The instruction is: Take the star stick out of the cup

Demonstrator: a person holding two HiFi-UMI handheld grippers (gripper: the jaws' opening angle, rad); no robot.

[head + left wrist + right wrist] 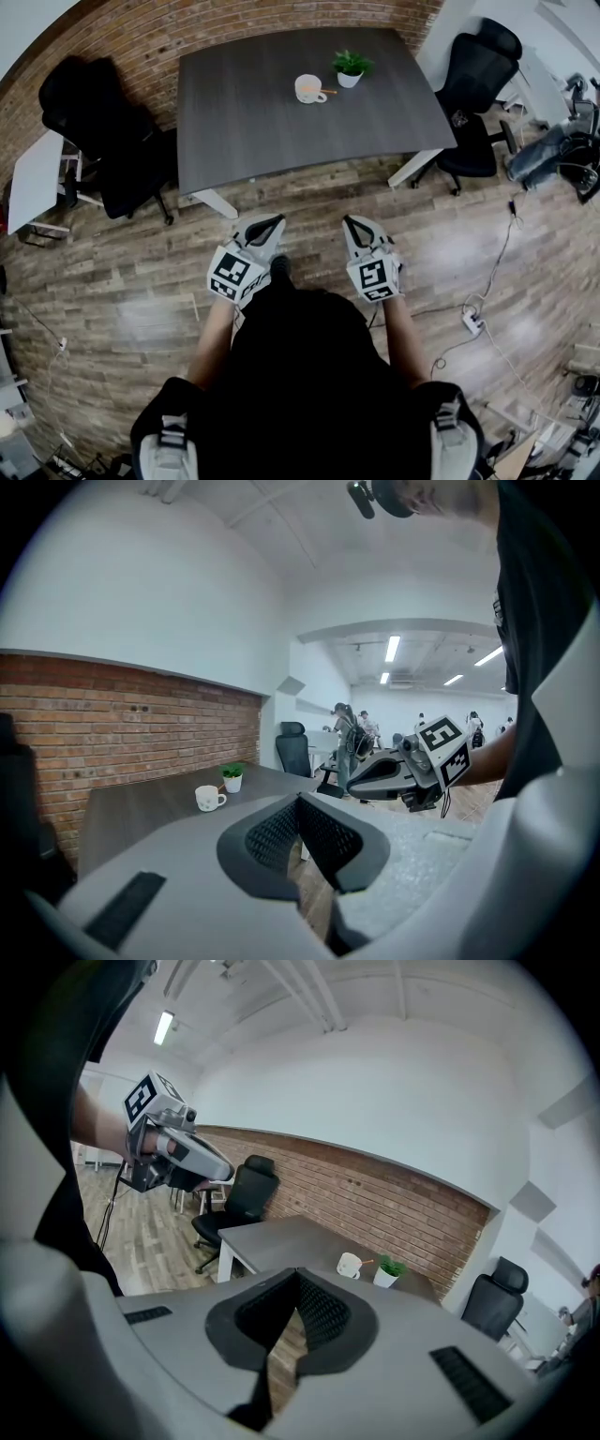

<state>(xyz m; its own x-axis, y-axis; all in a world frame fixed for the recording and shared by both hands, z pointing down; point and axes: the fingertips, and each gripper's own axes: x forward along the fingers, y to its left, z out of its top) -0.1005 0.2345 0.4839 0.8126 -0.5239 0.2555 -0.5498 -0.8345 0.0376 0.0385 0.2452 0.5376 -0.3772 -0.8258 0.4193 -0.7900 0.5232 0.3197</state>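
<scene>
A white cup (308, 89) stands on the far part of the dark grey table (253, 122), with a thin orange stick (327, 91) poking out to its right; the star end is too small to make out. The right gripper view shows the cup (350, 1265) and stick (367, 1262) far ahead, and the left gripper view shows the cup (208, 799) far off. Both grippers hang over the wooden floor, well short of the table. My left gripper (270, 223) and right gripper (352, 222) are shut and hold nothing.
A small potted plant (351, 67) stands just right of the cup. Black office chairs sit left (103, 141) and right (473, 103) of the table. A brick wall runs behind it. Cables and a power strip (472, 322) lie on the floor at right.
</scene>
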